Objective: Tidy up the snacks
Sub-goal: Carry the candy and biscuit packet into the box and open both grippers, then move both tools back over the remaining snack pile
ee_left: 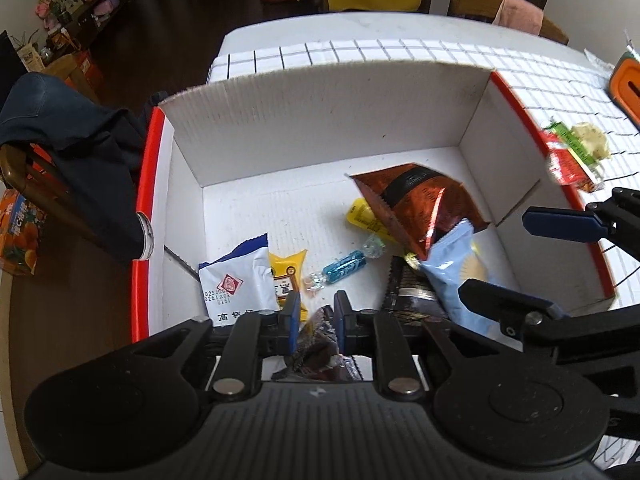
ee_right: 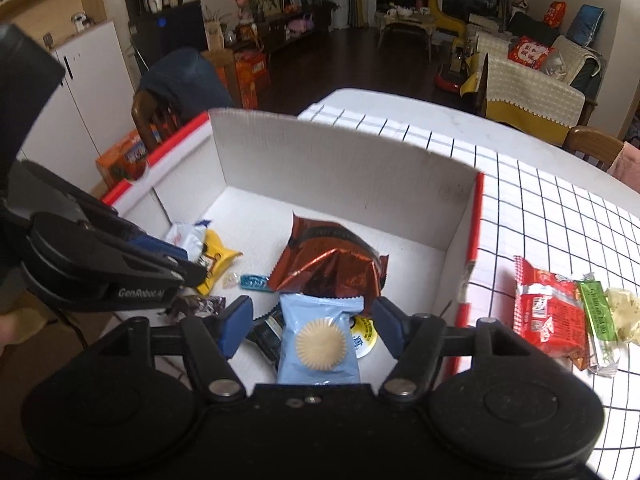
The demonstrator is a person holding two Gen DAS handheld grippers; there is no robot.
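Note:
A white cardboard box (ee_left: 320, 120) with red-edged flaps holds several snacks: a copper foil bag (ee_left: 420, 200), a light blue biscuit packet (ee_left: 456, 268), a white packet (ee_left: 236, 280), yellow packets and a blue candy (ee_left: 344, 266). My left gripper (ee_left: 316, 312) is shut on a dark brown wrapper (ee_left: 314, 340) above the box's near side. My right gripper (ee_right: 312, 312) is open over the box, its jaws on either side of the light blue packet (ee_right: 320, 340), which lies loose below. The copper bag (ee_right: 328, 264) lies behind it.
A red snack packet (ee_right: 548, 312) and a green packet (ee_right: 598, 316) lie on the checked tablecloth (ee_right: 560, 220) to the right of the box. An orange object (ee_left: 628, 80) sits at the far right. Chairs stand around the table.

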